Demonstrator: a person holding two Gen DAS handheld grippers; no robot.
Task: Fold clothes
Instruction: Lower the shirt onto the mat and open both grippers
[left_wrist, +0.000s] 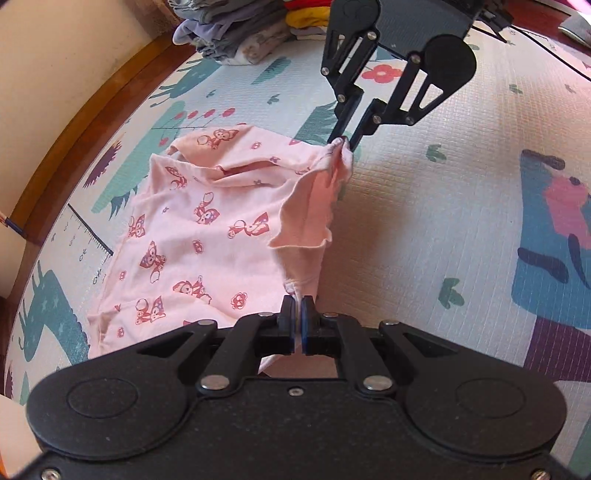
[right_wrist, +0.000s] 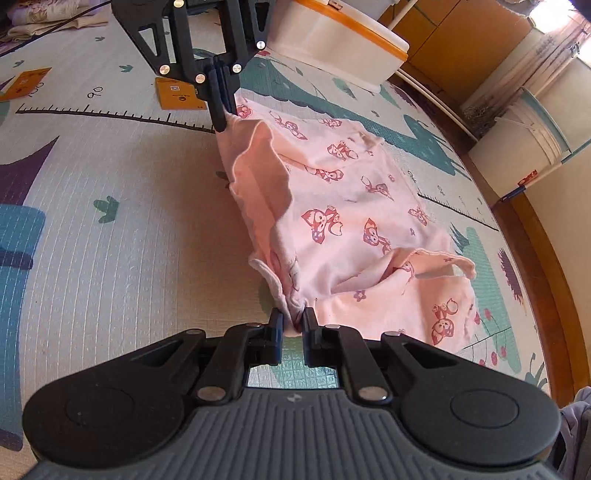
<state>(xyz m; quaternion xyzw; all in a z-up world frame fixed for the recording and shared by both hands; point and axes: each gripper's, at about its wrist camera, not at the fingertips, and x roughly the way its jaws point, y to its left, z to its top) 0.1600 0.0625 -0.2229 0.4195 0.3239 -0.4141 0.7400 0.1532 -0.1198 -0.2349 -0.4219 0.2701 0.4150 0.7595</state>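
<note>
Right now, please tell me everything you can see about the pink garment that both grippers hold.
The pink garment is thin, soft-looking cloth, pale pink with a print of small red cartoon animals and flowers. It lies crumpled on the patterned play mat, with one edge lifted and stretched between the two grippers. The left gripper is shut on one corner and the right gripper pinches the other. A plain flap folds over along the raised edge.

Left claw (left_wrist: 298, 306) and right claw (right_wrist: 293, 320) both clamped closed, facing each other.
</note>
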